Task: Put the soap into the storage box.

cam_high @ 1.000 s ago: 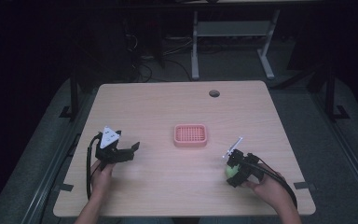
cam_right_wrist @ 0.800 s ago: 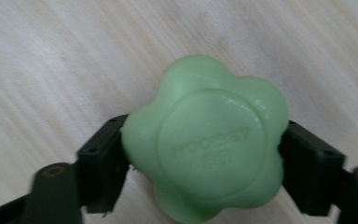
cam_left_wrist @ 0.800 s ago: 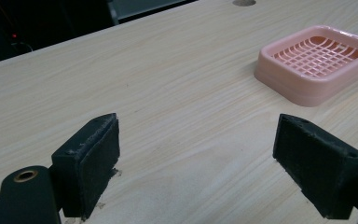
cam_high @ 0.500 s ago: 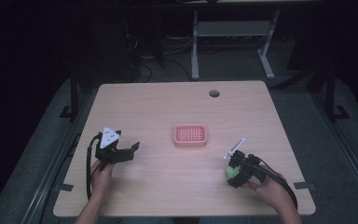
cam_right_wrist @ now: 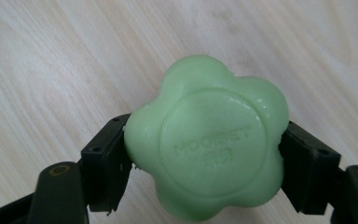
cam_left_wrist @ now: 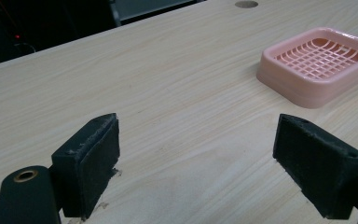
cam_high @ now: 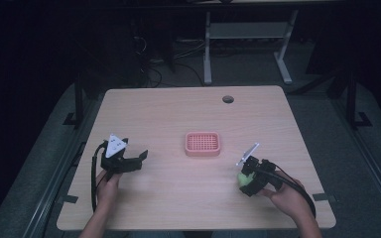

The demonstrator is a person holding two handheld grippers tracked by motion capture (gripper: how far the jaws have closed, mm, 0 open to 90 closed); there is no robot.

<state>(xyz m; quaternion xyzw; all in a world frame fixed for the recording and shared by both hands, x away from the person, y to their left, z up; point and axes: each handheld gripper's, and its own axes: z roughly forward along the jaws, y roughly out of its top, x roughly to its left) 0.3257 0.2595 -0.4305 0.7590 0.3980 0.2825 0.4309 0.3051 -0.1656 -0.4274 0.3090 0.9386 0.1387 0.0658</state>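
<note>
Soap (cam_right_wrist: 207, 142), green and flower-shaped, sits clamped flat between my right gripper (cam_high: 248, 179) jaws at the table's near right, ready for the pink soap dish (cam_high: 203, 144) at centre. Left gripper (cam_high: 138, 157) idles near left, jaws wide apart.

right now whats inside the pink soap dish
Nothing: the pink soap dish shows a bare grid floor. What lies below that grid is hidden. The green soap is clamped in the right tongs, away from it.

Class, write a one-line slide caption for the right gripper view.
Right gripper clamps a green flower-shaped soap between its black jaws, above the wooden table.
</note>
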